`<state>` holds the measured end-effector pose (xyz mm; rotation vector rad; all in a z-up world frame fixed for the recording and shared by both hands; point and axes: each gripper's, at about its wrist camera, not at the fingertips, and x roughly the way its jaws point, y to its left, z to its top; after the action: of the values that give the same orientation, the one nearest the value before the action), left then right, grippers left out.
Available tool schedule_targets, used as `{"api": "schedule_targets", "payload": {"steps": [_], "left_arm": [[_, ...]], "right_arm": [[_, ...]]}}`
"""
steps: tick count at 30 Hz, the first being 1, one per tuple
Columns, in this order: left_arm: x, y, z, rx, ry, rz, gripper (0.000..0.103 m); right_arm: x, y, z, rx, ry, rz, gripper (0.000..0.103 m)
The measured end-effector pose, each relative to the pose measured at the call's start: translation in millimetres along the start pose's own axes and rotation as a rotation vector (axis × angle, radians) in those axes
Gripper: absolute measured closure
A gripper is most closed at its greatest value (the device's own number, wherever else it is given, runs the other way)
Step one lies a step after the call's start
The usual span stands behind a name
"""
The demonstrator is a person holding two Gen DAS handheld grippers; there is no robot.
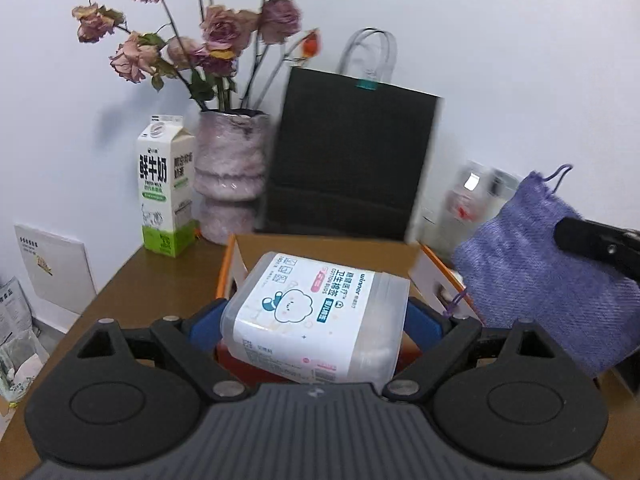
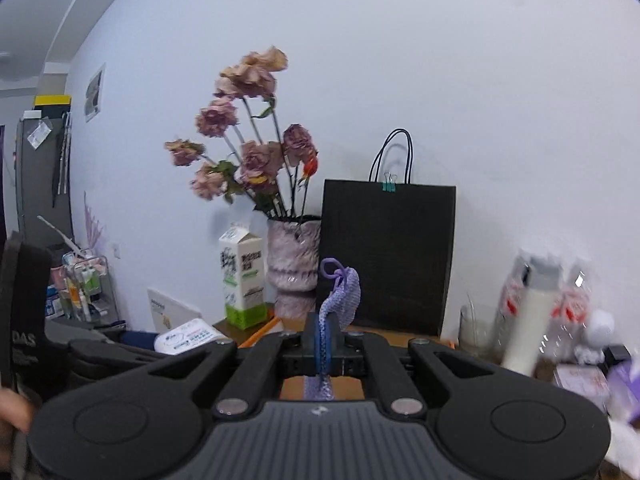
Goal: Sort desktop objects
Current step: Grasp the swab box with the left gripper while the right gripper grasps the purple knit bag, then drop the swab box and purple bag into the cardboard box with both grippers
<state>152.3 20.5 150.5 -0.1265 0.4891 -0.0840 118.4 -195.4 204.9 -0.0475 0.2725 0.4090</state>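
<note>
A pale wall (image 2: 400, 80) is seen behind a brown desk (image 1: 132, 280), along whose back edge a black paper bag (image 1: 348, 160) with a teal clip is stood beside a pink ribbed vase (image 1: 230, 176) of dried roses (image 1: 216, 28) and a milk carton (image 1: 166, 184); a blurred cluster of clear bottles (image 2: 540, 304) is visible at the desk's right end, and a wire rack (image 2: 86, 284) of small items is glimpsed at the far left of the right wrist view. In the middle of the desk an open orange-edged cardboard box (image 1: 230, 264) is shown. Above that box a clear plastic tub of cotton buds (image 1: 316, 316) is gripped between the blue pads of the left gripper (image 1: 316, 320), its label turned upward. To the right of the box a purple knitted drawstring pouch (image 1: 548, 276) is held in the air, pinched tightly between the closed fingers of the right gripper (image 2: 323, 342), its cord loop standing above them
</note>
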Motion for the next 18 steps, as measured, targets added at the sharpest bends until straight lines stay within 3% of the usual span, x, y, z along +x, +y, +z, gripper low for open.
{"api": "schedule_targets", "payload": {"steps": [3,8,10,11,14,16,18], "left_arm": [[44,12,24,-0.035,0.037,0.013,0.01],[118,26,53,-0.086,0.113,0.059,0.01],[151,26,54,-0.116,0.174,0.074,0.01],[171,24,51,-0.124,0.216,0.08,0.01],[212,11,38,-0.048,0.302,0.136,0.01],[231,8,31,-0.014,0.345,0.159,0.01],[242,11,24,-0.037,0.38,0.153,0.01]], "right_arm": [[53,-14,20,0.04,0.032,0.039,0.101],[155,-59,29,0.221,0.103,0.115,0.101],[201,-82,11,0.298,0.183,0.063,0.101],[233,-99,-7,0.361,0.278,0.022,0.101],[285,-116,-50,0.322,0.468,-0.176,0.101],[294,-119,-66,0.282,0.481,-0.239,0.1],[299,-121,-72,0.264,0.487,-0.268,0.084]]}}
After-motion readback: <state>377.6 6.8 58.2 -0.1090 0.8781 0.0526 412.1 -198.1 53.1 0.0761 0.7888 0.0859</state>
